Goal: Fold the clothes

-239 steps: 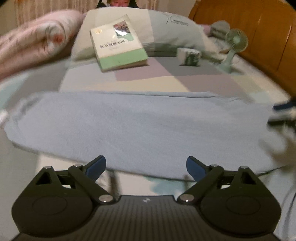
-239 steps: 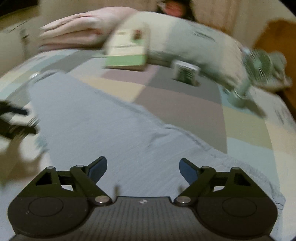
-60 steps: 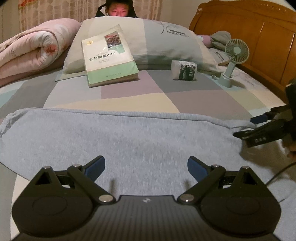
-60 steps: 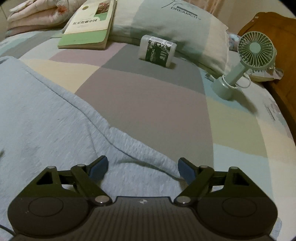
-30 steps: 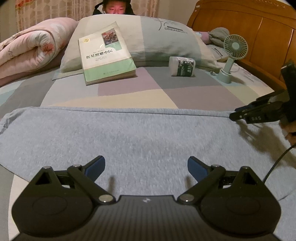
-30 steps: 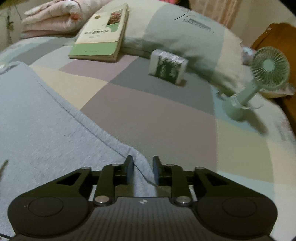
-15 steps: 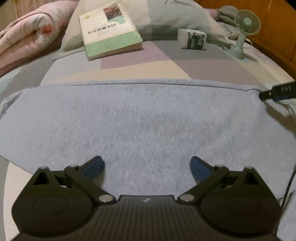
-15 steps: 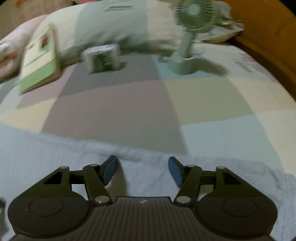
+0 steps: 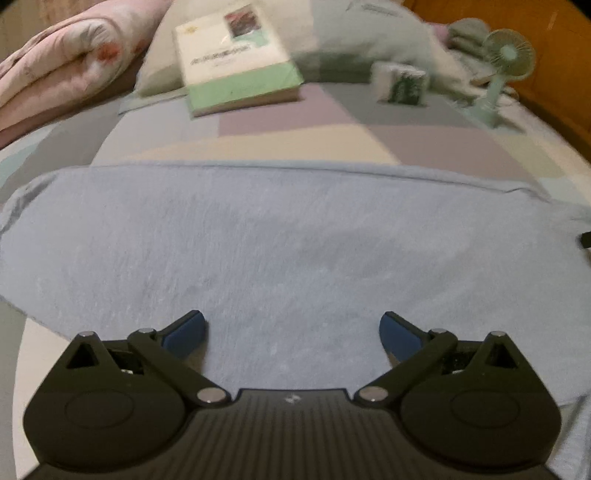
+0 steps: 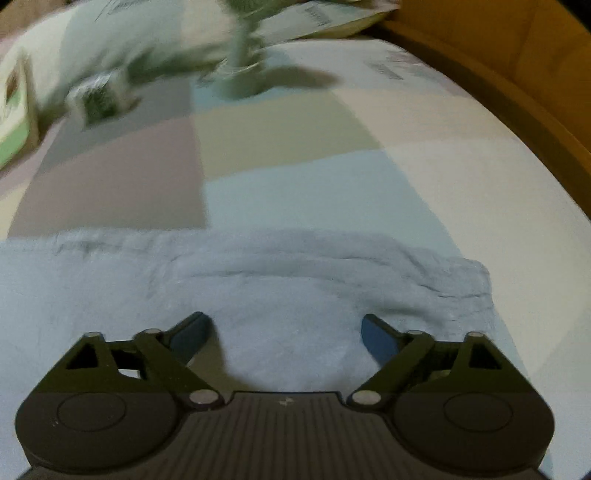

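Observation:
A light blue garment (image 9: 288, 243) lies spread flat across the patchwork bed sheet (image 9: 436, 147). My left gripper (image 9: 291, 332) hovers open over its near middle, nothing between the blue pads. In the right wrist view the garment's wrinkled right end (image 10: 332, 269) lies ahead. My right gripper (image 10: 282, 334) is over it with its jaws opening wide; the cloth lies below them and the pads do not press on it. A dark tip of the right gripper (image 9: 585, 240) shows at the right edge of the left wrist view.
At the head of the bed lie a green and white book (image 9: 236, 59) on a pillow (image 9: 369, 33), a small white and green pack (image 9: 400, 83), a mint desk fan (image 9: 506, 70) and a rolled pink quilt (image 9: 66, 66). A wooden bed frame (image 10: 517, 62) runs along the right.
My right gripper let go of the garment's edge, opened wide and swung to the right end. My left gripper stayed open and tipped down a little over the cloth.

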A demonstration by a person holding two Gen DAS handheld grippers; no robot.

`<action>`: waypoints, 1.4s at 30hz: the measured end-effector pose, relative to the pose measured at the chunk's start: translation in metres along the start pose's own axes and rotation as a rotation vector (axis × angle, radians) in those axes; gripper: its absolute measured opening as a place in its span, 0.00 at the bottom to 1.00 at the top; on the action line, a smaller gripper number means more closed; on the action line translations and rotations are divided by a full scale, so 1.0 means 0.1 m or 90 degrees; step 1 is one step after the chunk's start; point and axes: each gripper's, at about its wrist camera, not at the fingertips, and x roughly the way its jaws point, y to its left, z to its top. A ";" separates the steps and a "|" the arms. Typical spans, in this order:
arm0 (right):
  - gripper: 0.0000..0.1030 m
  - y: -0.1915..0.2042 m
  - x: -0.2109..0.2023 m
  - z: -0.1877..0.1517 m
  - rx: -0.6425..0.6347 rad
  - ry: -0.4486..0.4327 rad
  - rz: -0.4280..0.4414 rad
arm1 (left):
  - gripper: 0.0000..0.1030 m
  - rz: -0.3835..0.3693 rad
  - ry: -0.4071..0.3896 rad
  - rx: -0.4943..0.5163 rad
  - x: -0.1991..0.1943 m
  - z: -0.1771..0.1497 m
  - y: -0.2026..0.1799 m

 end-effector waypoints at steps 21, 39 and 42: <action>1.00 3.03 -0.10 -0.21 -0.371 -0.012 0.153 | 0.98 0.067 -0.076 -0.137 -0.43 0.06 0.86; 1.00 1.61 -1.11 -0.91 -0.224 -0.014 0.131 | 0.98 -0.002 -0.045 -0.004 -0.14 0.08 0.13; 1.00 1.44 -1.09 -1.03 -0.204 -0.009 0.133 | 0.98 -0.032 -0.023 0.050 -0.04 0.04 -0.12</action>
